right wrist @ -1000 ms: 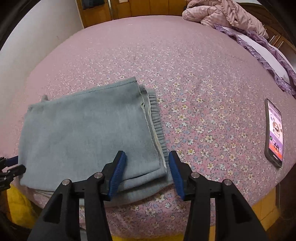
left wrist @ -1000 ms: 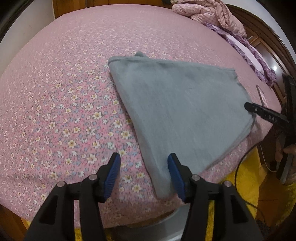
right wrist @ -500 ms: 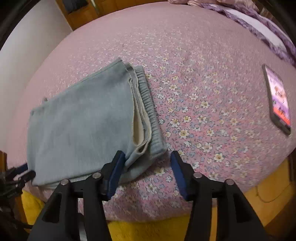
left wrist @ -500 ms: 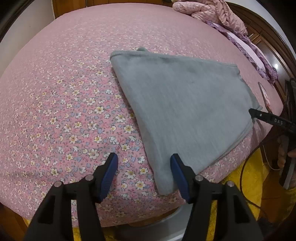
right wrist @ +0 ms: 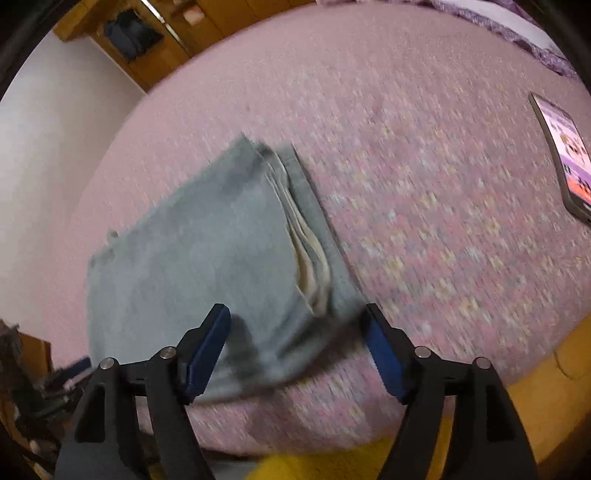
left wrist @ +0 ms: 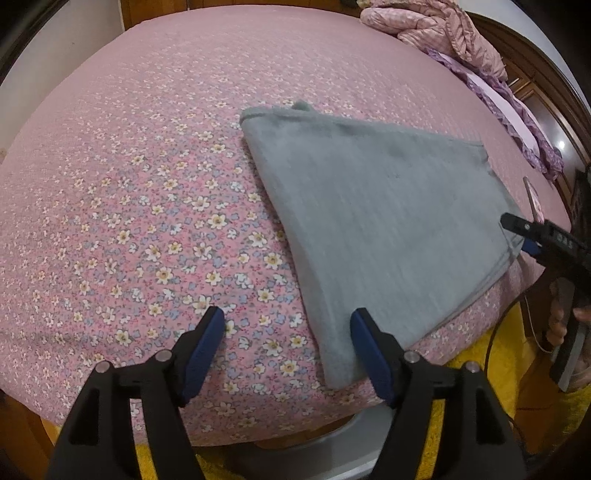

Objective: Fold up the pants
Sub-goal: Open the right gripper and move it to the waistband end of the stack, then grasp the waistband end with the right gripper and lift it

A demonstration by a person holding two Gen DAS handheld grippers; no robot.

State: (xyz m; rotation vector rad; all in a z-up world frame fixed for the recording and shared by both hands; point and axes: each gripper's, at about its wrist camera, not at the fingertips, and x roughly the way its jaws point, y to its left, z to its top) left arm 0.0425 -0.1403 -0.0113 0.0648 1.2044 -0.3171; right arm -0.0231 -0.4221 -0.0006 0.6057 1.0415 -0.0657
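Wider-spread left gripper (left wrist: 288, 330) and right gripper (right wrist: 295, 325), opening above folded pants (left wrist: 376, 229).

Pants (left wrist: 376, 225) grey-blue, cream lining at edge; sheet (left wrist: 147, 206) pink w/ small white-yellow-blue flowers; gripper pads (left wrist: 205, 345) blue, arms black; quilt (left wrist: 436, 29) pink; floor yellow.

Folded grey pants (left wrist: 373, 229) on floral bedspread (left wrist: 129, 192)

Pants (left wrist: 373, 229): centre-right of your left view, on the bed (left wrist: 122, 177).
Phone (right wrist: 561, 155): right edge of your right view, well apart from pants.
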